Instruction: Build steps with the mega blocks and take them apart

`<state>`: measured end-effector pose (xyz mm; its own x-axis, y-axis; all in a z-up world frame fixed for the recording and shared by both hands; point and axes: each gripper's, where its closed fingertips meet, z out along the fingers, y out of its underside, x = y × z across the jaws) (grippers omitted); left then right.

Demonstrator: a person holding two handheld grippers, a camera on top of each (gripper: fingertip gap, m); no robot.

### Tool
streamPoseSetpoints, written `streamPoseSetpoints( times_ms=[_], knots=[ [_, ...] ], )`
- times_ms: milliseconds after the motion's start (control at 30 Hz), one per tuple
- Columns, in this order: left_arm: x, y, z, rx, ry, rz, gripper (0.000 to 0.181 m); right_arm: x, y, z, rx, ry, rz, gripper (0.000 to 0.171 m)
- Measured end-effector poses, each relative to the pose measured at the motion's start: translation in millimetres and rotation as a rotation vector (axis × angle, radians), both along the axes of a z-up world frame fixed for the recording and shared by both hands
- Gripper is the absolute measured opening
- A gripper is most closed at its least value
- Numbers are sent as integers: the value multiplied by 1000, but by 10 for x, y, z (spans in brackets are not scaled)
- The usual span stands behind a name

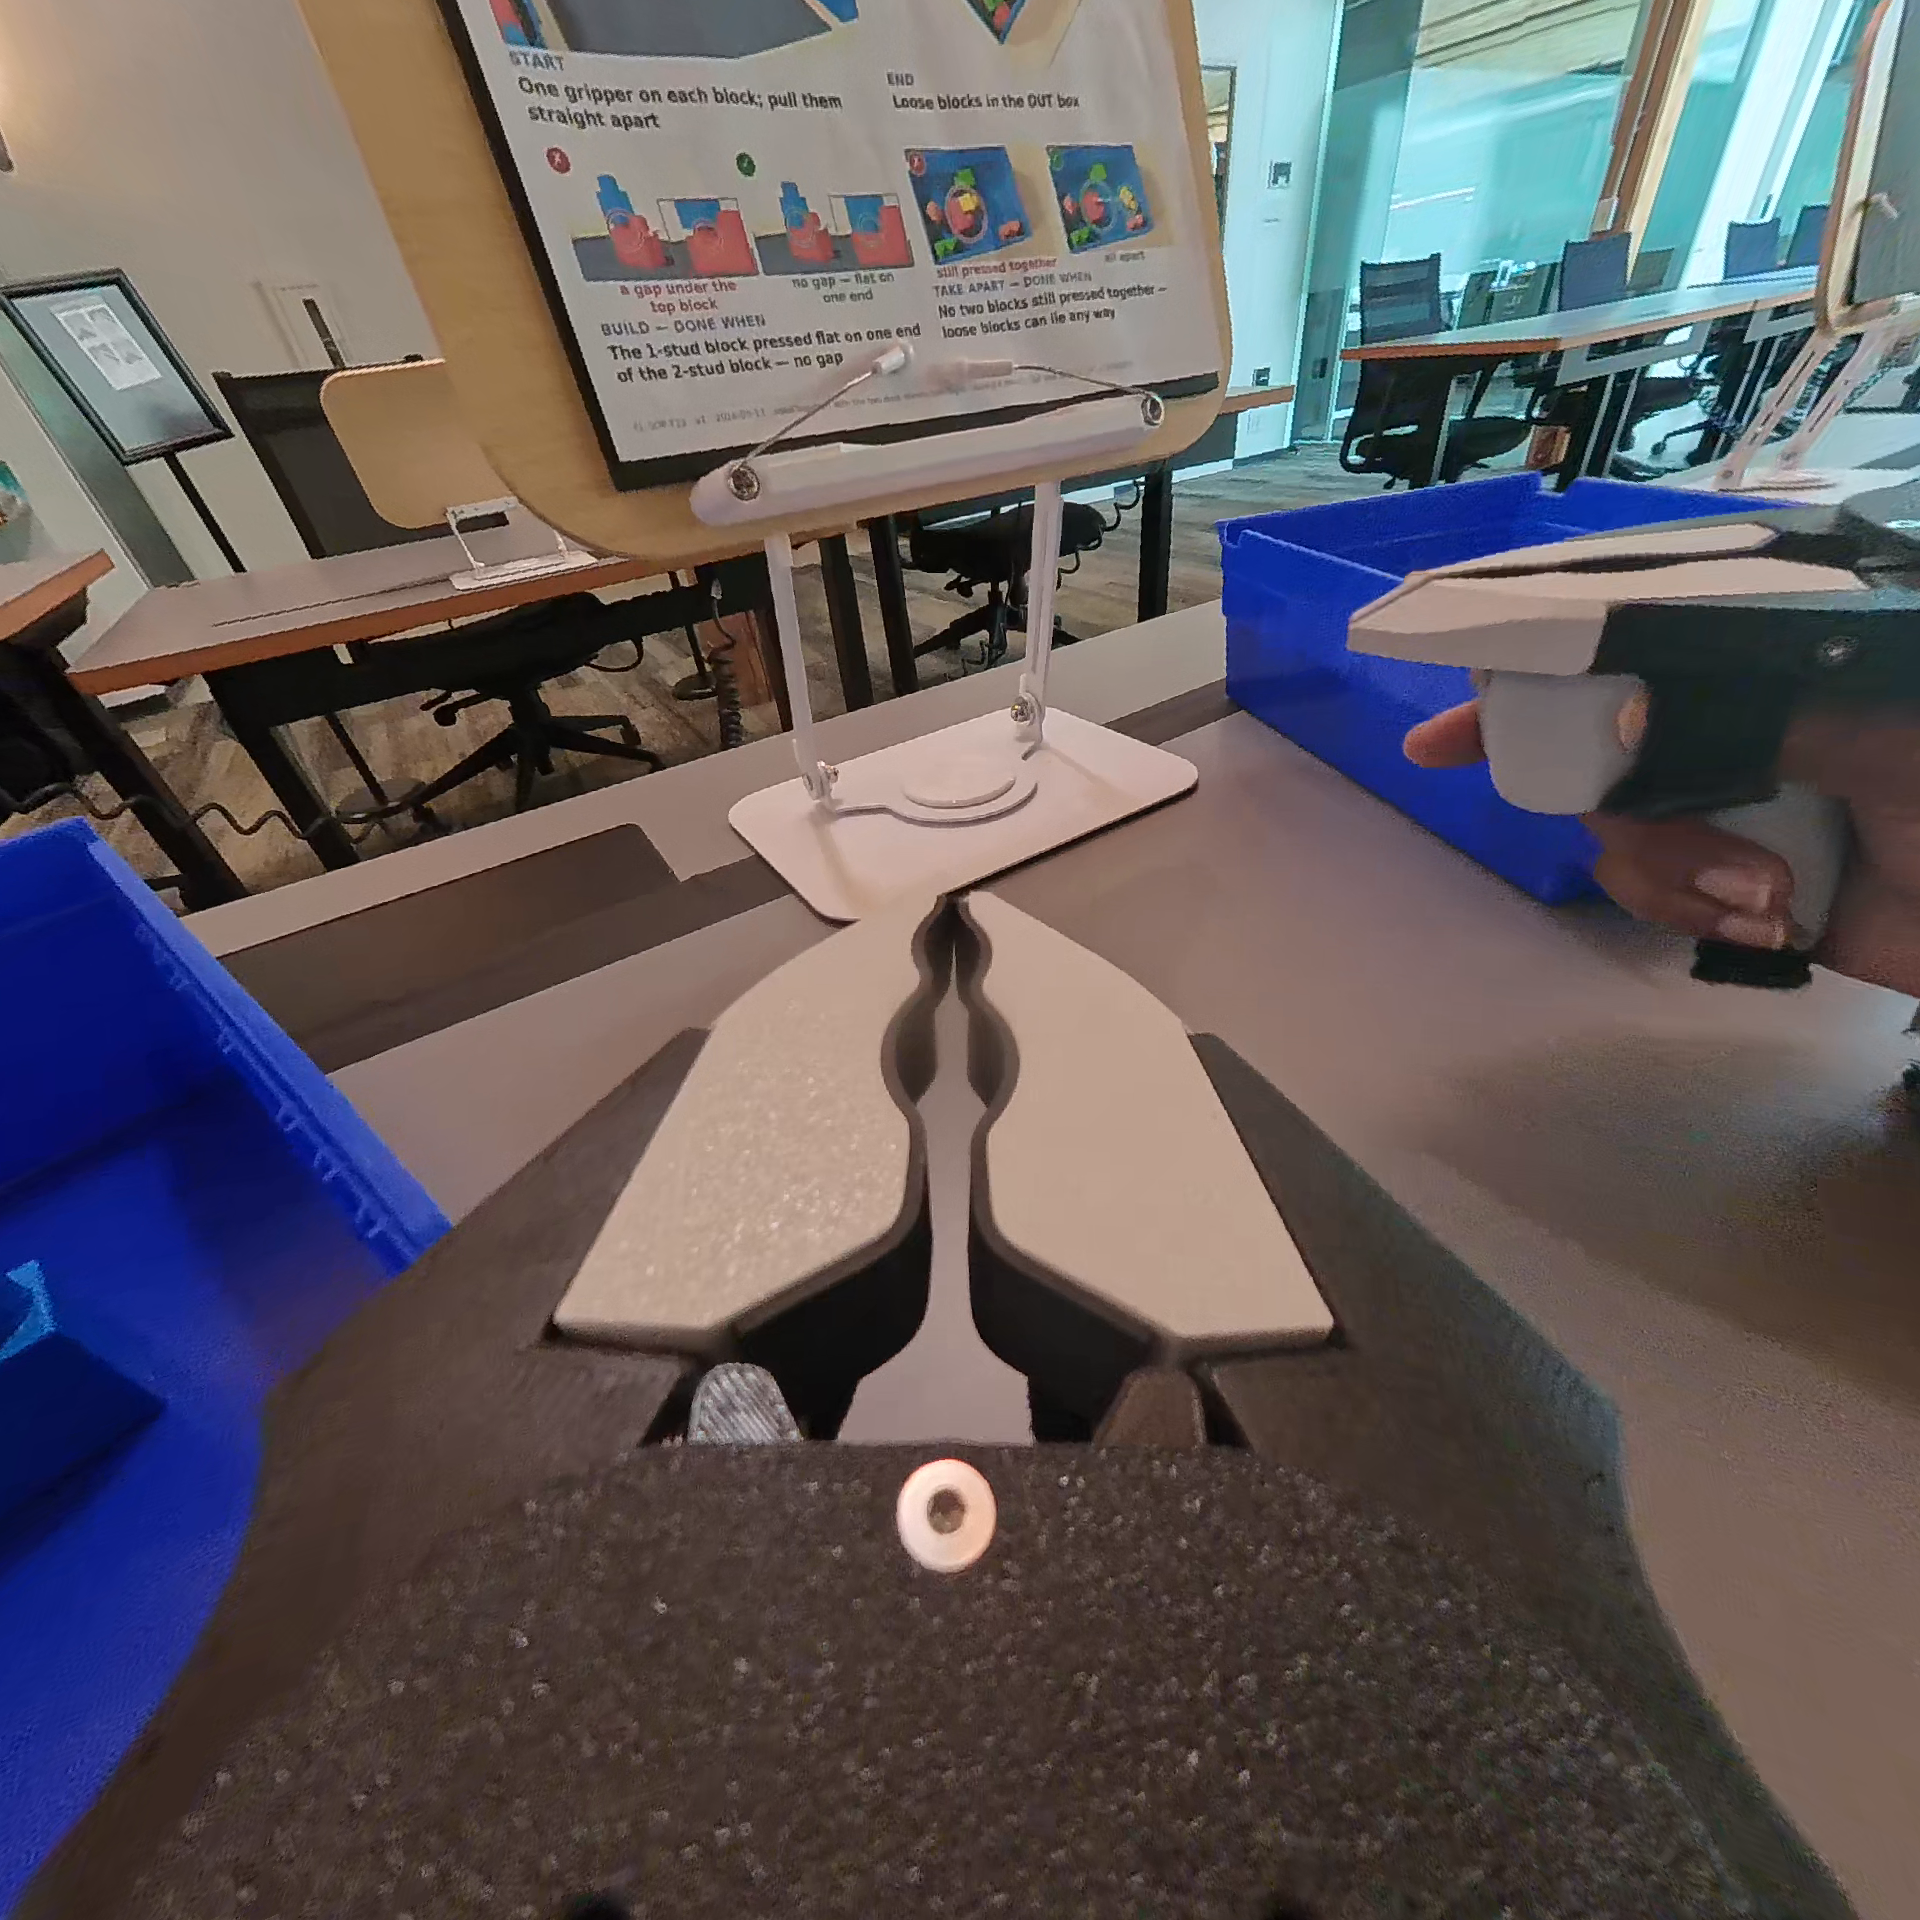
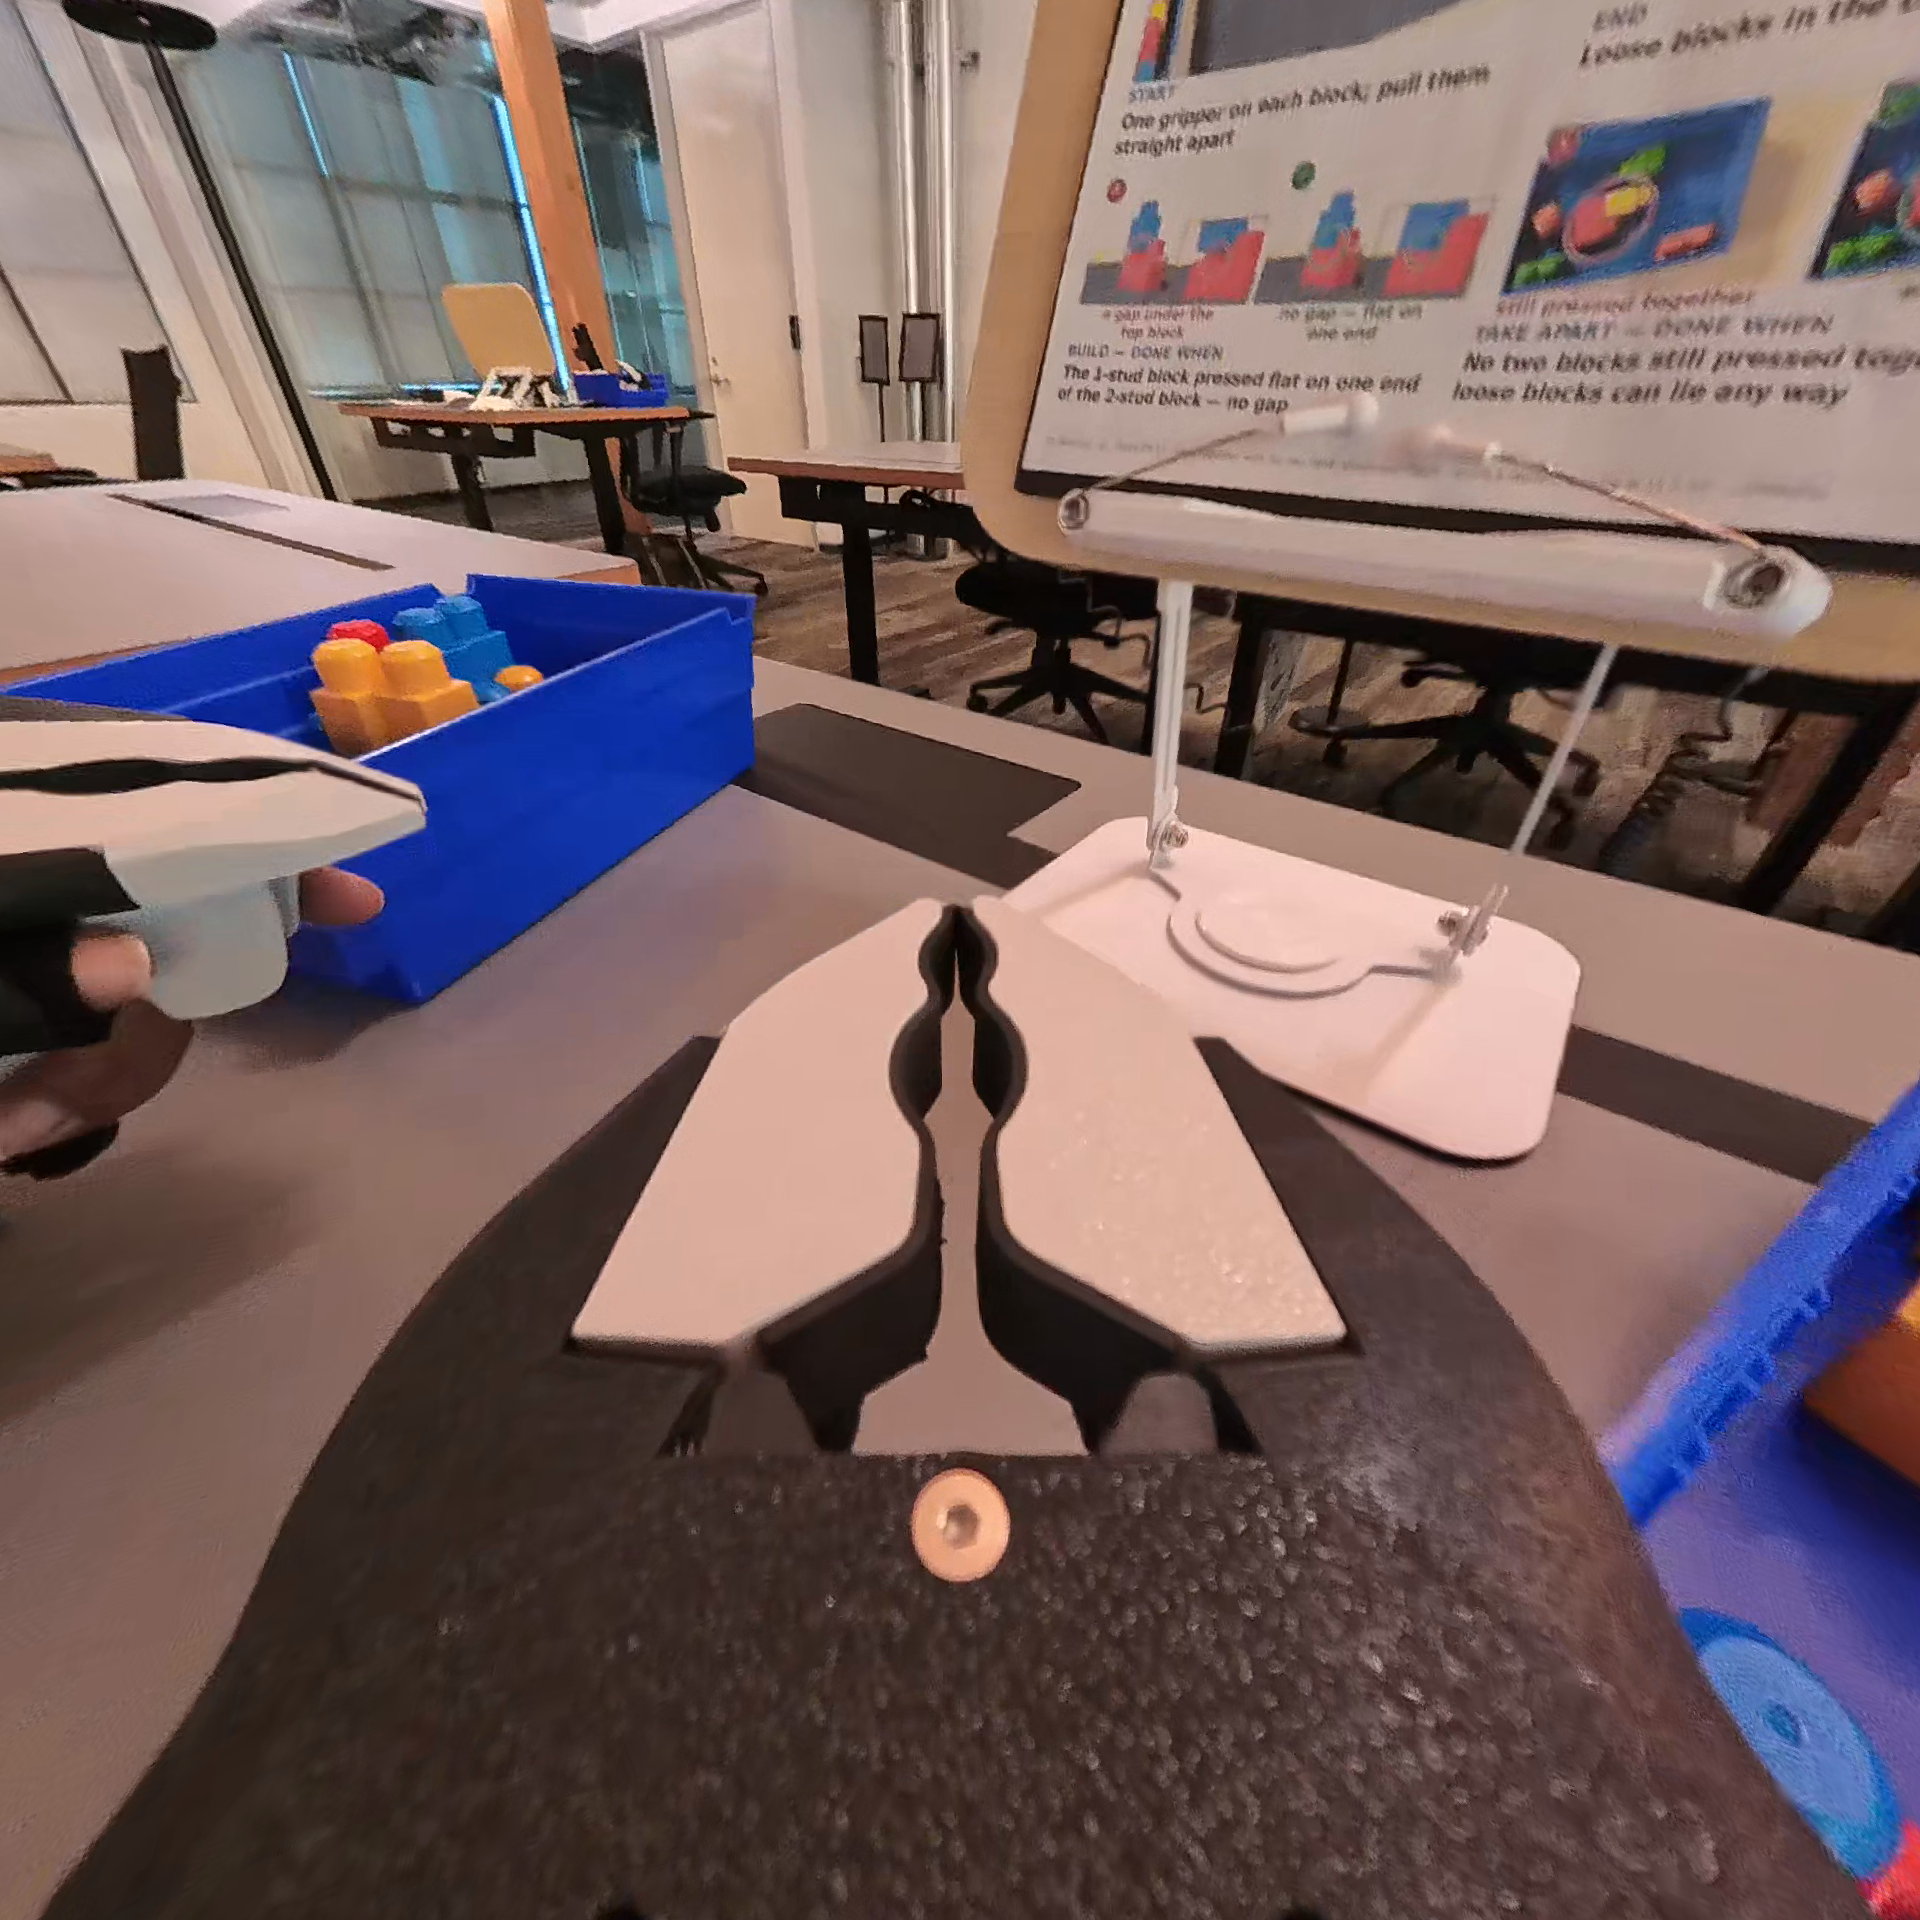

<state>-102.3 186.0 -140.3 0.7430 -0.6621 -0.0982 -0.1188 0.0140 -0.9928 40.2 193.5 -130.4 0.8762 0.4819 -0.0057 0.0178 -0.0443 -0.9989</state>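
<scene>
My left gripper (image 1: 954, 914) is shut with nothing between its pads, above the grey table. It also shows at the left of the right wrist view (image 2: 410, 802), held by a hand. My right gripper (image 2: 956, 920) is shut and holds nothing. It also shows at the right of the left wrist view (image 1: 1361, 634), shut. A blue bin (image 2: 582, 748) at the left holds yellow blocks (image 2: 384, 691), a blue block (image 2: 462, 634) and a red block (image 2: 358, 632). A second blue bin (image 1: 1340, 623) stands at the right; an orange block (image 2: 1870, 1382) lies in it.
A white stand base (image 1: 966, 800) with an instruction board (image 1: 831, 208) stands at the table's middle back. The left bin (image 1: 125, 1143) fills the left edge of the left wrist view. Dark inset panels (image 2: 904, 769) mark the tabletop. Office desks and chairs lie beyond. The grippers' ends are close to 15 centimetres from one another.
</scene>
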Motion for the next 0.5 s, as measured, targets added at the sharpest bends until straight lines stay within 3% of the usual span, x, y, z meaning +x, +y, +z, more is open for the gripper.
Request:
streamPoseSetpoints(
  times_ms=[233,400,500],
  knots=[
    [-249,52,339,29,-44,60,0,162,12,110,5,44,-10,0],
    [-1020,317,816,22,-78,230,0,158,20,101,2,43,-11,0],
    [-1592,581,875,-46,-18,347,16,170,33,80,-6,45,-13,0]
  ],
)
